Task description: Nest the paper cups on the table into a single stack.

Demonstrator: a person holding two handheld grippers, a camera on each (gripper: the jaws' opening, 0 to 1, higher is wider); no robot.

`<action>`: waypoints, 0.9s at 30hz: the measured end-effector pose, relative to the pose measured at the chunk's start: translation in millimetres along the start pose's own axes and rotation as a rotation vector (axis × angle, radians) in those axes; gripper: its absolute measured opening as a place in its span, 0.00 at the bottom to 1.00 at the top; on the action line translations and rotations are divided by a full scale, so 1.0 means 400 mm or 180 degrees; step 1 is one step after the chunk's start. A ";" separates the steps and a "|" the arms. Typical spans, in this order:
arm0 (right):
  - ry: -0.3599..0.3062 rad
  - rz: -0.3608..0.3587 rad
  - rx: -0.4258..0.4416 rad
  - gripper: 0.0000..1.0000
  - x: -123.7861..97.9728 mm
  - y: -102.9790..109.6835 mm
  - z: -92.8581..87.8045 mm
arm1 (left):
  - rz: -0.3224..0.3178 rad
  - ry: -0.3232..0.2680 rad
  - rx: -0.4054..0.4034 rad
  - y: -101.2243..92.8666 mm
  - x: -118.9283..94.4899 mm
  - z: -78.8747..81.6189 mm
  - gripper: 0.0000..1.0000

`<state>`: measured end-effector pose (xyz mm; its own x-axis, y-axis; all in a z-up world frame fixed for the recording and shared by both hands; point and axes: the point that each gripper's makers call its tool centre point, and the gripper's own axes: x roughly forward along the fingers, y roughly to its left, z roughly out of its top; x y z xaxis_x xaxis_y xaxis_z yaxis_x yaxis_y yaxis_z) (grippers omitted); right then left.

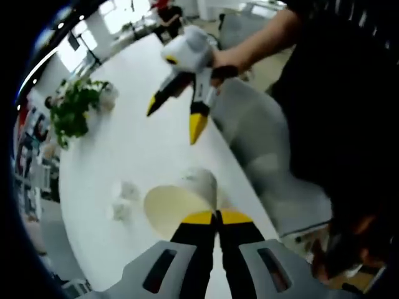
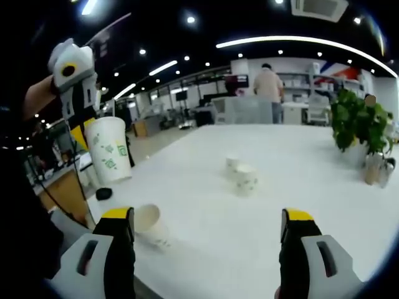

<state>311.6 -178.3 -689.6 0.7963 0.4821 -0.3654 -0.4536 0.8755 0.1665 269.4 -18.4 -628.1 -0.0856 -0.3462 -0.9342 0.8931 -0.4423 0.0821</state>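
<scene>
Above the near edge of the white bench (image 2: pixel 299 156), the left gripper (image 1: pixel 217 217) is clamping a tall white paper cup (image 2: pixel 109 149) by its rim, lifting it for nesting. The right gripper (image 2: pixel 206 224) is hanging open, apparently readied toward the tipped cup (image 2: pixel 151 225); two small cups (image 2: pixel 242 174) are waiting farther off.

The left gripper (image 1: pixel 217 216) has its yellow-tipped fingers (image 1: pixel 199 217) pressed together, pinching the rim of a paper cup (image 1: pixel 181 202); in the right gripper view it hangs raised at the left with the cup held upright. The right gripper (image 2: pixel 207 218) has its fingers (image 2: pixel 117 215) spread wide apart, with nothing between them. A bare forearm (image 1: pixel 268 34) grips its handle.
</scene>
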 end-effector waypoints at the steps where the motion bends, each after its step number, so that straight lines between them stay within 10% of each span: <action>1: -0.0004 0.0000 0.0008 0.96 0.000 0.000 0.000 | -0.0010 0.0025 0.0012 -0.002 0.005 -0.004 0.00; 27: 0.0002 0.0024 0.0135 0.96 0.012 -0.017 -0.031 | 0.0053 0.0466 0.1072 0.013 0.107 -0.081 0.00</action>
<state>313.6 -182.3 -704.0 0.7927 0.4887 -0.3645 -0.4423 0.8724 0.2080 284.7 -8.6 -679.0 0.0136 -0.2442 -0.9696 0.6964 -0.6936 0.1844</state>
